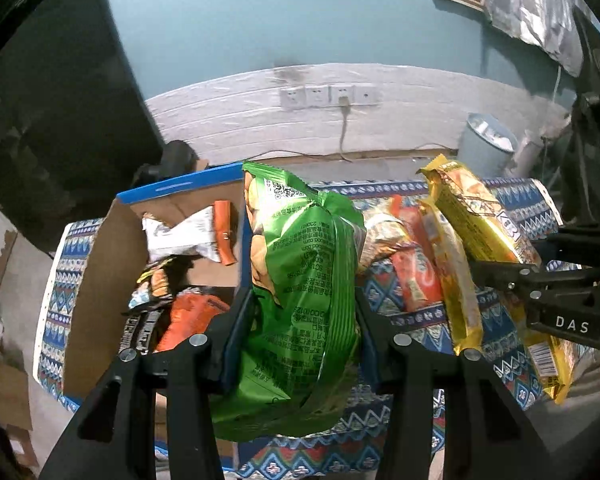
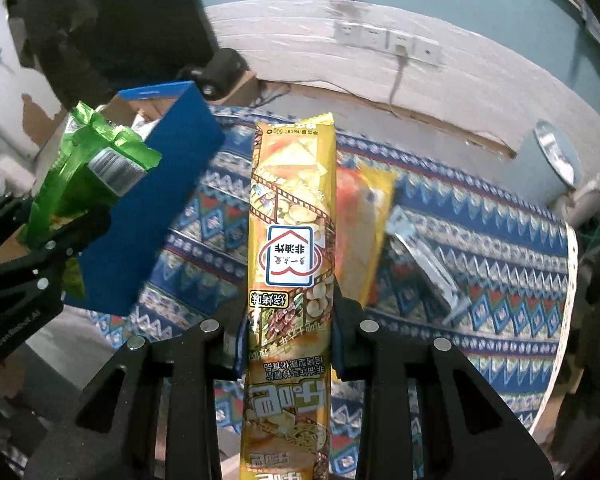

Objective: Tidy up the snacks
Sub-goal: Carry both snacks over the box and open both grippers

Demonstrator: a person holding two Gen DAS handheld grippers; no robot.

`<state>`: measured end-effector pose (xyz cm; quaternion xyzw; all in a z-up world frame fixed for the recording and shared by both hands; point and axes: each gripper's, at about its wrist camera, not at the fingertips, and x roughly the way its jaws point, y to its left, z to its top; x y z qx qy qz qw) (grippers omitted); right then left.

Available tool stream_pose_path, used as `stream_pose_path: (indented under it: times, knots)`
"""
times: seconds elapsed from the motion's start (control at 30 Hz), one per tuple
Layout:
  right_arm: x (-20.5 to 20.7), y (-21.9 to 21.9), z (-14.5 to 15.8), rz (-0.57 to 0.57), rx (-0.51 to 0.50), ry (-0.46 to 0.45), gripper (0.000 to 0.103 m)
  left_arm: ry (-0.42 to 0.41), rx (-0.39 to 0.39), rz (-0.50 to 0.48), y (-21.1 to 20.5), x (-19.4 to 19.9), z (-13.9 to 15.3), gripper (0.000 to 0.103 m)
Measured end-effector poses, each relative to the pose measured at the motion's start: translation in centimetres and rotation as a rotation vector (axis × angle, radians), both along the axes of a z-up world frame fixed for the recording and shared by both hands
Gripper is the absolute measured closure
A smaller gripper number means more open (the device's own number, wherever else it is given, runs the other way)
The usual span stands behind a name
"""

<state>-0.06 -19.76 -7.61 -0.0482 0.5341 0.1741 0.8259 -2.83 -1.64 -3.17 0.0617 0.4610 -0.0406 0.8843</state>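
- Centre of the left wrist view: your left gripper (image 1: 304, 332) is clamped on the green snack bag (image 1: 300, 280), bag held up over the right edge of the cardboard box (image 1: 100, 264).
- Centre of the right wrist view: your right gripper (image 2: 288, 344) is clamped on the long yellow chip sleeve (image 2: 290, 240), held above the patterned tablecloth (image 2: 480, 240).
- Left of frame in the left wrist view: box already holds several wrappers, orange and white ones visible.
- Right of centre: more packets (image 1: 414, 276) lie loose on the cloth, near the box.
- Risk: green bag is glossy, crinkly, puffed film; the pinch sits low, so it could slide out or flop if you swing it.
- Risk: yellow sleeve is slim, stiff and slick, gripped near one end; it may pivot in the pads and catch the blue box wall (image 2: 156, 200).
- Risk: both hands are close together; they could collide over the box.
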Motion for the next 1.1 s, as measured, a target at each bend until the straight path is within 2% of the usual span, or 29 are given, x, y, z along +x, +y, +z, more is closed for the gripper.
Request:
stream_pose_path:
  times: [0.4, 0.73, 0.83, 1.1]
  knots:
    - [3.0, 9.8, 1.8, 0.14, 0.033, -0.013, 0.074, -0.065, -0.004, 0.135, 7.0, 1.4, 2.1, 0.055]
    - [6.3, 18.3, 0.4, 0.219, 0.075, 0.031, 0.074, -0.05, 0.004, 0.291, 14.6, 2.2, 0.8, 0.055]
    - [7.2, 20.4, -0.3, 0.232, 0.091, 0.053, 0.074, -0.037, -0.016, 0.332, 16.5, 2.1, 0.1, 0.054]
    - [8.6, 24.6, -1.6, 0.244, 0.11, 0.098, 0.073, -0.006, -0.03, 0.387, 19.1, 2.4, -1.3, 0.054]
